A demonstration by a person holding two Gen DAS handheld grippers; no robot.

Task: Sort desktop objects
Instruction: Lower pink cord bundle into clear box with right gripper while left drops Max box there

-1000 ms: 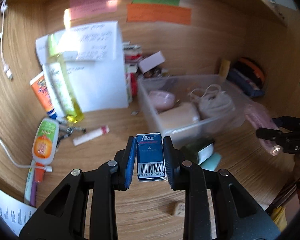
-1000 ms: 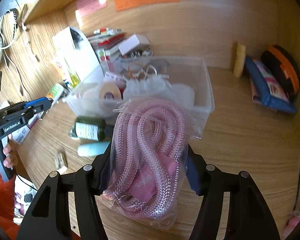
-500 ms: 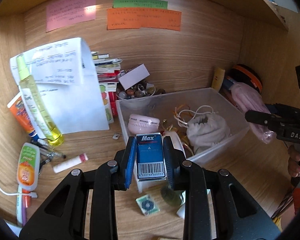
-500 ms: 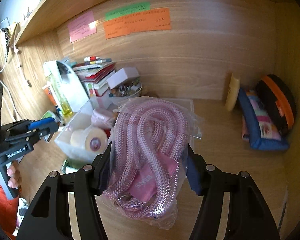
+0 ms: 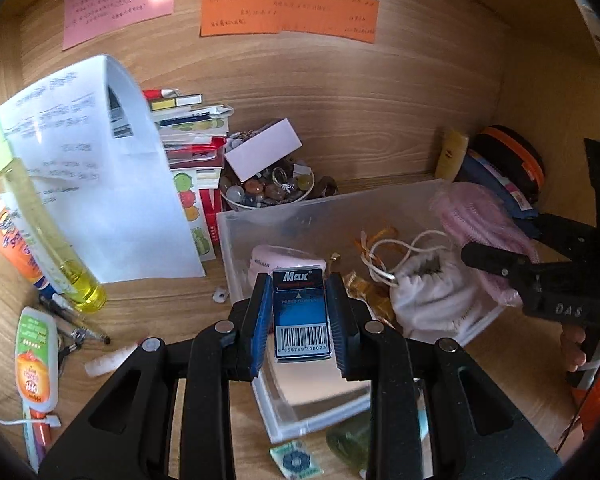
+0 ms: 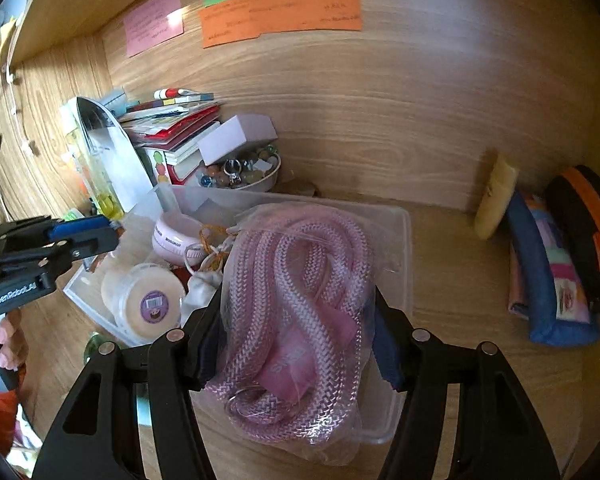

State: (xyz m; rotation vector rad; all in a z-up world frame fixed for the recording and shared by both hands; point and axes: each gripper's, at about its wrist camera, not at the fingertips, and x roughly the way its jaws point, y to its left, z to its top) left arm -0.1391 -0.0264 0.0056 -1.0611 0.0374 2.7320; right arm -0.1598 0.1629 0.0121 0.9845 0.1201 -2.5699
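Observation:
My left gripper (image 5: 300,316) is shut on a small blue Max staples box (image 5: 300,312) and holds it above the near left part of the clear plastic bin (image 5: 340,204). My right gripper (image 6: 300,340) is shut on a clear bag of pink braided rope (image 6: 300,304), held over the right half of the bin (image 6: 404,240). The bin holds a pink round case (image 5: 284,258), a white drawstring pouch (image 5: 428,292) and a roll of tape (image 6: 148,300). The right gripper with its bag also shows in the left wrist view (image 5: 496,264).
A bowl of beads (image 5: 268,192), stacked books (image 5: 196,140) and a curled paper (image 5: 100,184) stand at the back left. A yellow bottle (image 5: 48,240), tubes (image 5: 36,356) and pens (image 5: 76,328) lie left. A blue pouch (image 6: 548,280) and an orange-rimmed case (image 6: 592,224) sit at the right.
Both grippers have moved forward and over the bin, each still holding its object. The bin now lies directly beneath them.

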